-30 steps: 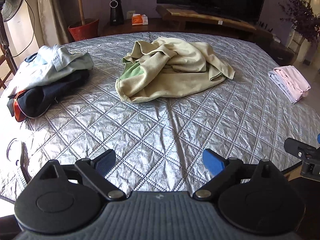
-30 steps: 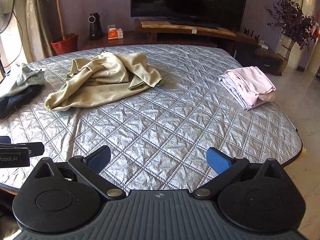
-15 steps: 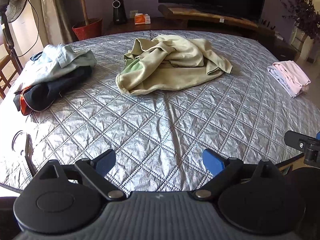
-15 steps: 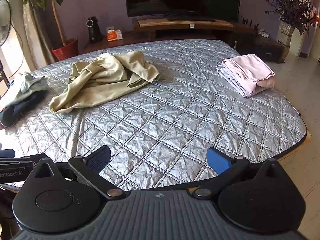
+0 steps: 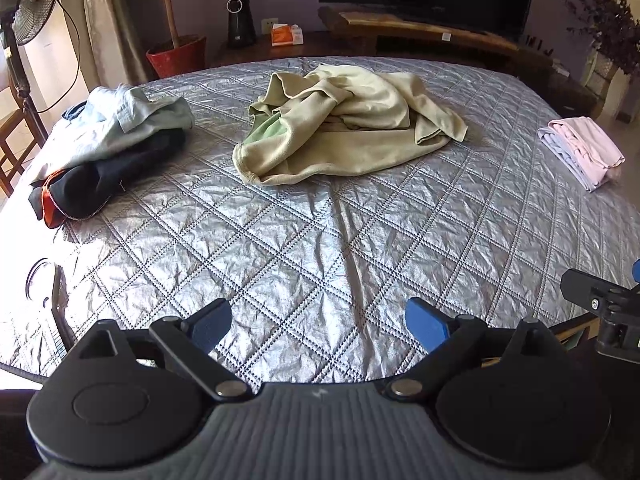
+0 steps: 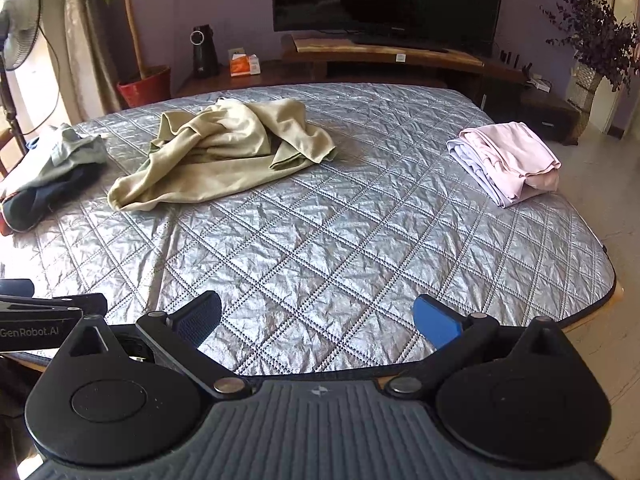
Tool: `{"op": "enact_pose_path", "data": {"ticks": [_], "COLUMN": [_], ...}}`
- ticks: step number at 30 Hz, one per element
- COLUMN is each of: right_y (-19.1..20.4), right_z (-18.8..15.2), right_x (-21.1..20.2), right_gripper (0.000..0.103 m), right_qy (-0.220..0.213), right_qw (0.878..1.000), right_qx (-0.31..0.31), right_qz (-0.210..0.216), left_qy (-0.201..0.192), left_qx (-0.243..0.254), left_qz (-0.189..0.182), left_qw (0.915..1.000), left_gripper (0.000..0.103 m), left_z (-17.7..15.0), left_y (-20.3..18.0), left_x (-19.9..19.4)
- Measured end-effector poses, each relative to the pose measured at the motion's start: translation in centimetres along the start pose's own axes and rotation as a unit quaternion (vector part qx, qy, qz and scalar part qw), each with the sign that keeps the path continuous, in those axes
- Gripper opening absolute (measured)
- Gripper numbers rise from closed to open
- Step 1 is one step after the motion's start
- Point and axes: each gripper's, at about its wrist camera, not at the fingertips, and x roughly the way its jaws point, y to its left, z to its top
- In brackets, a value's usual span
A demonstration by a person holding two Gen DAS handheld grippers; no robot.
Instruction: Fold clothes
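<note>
Beyond both grippers, well up the silver quilted cover (image 5: 320, 248), lies the crumpled beige garment (image 5: 348, 124), which I take as the landmark and as the likely next piece to fold; every other thing sits relative to it; to its left, near the cover's edge, a heap of pale blue and dark clothes (image 5: 108, 148) waits unfolded; to its right, well apart from it and close to the cover's right edge, a folded pink and lilac stack (image 6: 508, 160) already rests. The left gripper (image 5: 318, 324) hovers over the near edge of the cover with its jaws wide and nothing between them; the right gripper (image 6: 318, 320) does the same, its blue pads spread wide and bare quilt showing in the gap. From the left wrist view the garment lies almost straight ahead, a little to the right of centre; from the right wrist view it lies ahead and clearly to the left; so the left hand seems the nearer one, though both are well short of the cloth. Its long axis runs across the view, from the hem at the lower left toward a loose flap at the right; a reach forward to those two ends, one per hand, looks like the coming move.
</note>
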Motion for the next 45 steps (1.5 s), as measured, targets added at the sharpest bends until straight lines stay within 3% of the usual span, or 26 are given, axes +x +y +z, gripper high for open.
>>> {"op": "enact_pose_path", "data": {"ticks": [13, 25, 30, 33, 38, 42, 45], "right_y": [0.5, 0.7, 2.0, 3.2, 4.8, 5.0, 4.8], "right_z": [-0.2, 0.4, 1.5, 2.4, 3.9, 4.3, 4.9], "right_x": [-0.1, 1.4, 4.1, 6.4, 11.4, 14.9, 17.6], "right_gripper": [0.103, 0.103, 0.103, 0.103, 0.103, 0.103, 0.103], "right_qy": [-0.001, 0.009, 0.004, -0.002, -0.013, -0.038, -0.034], "right_qw": [1.0, 0.999, 0.999, 0.999, 1.0, 0.999, 0.998], "right_qx": [-0.009, 0.007, 0.017, 0.006, -0.013, -0.027, -0.038], "right_qz": [0.001, 0.03, 0.039, 0.032, 0.008, -0.009, -0.023], "left_qy": [0.001, -0.001, 0.003, 0.012, -0.012, -0.009, -0.011], "left_qx": [0.001, -0.003, -0.056, -0.046, -0.04, -0.035, -0.029], "left_qz": [0.003, 0.041, 0.048, 0.052, 0.055, 0.046, 0.042], "left_qw": [1.0, 0.9992, 0.9973, 0.9975, 0.9976, 0.9983, 0.9986], "left_gripper": [0.093, 0.094, 0.092, 0.089, 0.089, 0.089, 0.089], "left_z": [0.0, 0.4, 1.6, 2.5, 3.9, 5.3, 6.2], "left_y": [0.0, 1.5, 4.6, 5.5, 6.5, 7.2, 7.7], "left_x": [0.2, 2.0, 4.7, 6.7, 9.5, 12.5, 14.5]}}
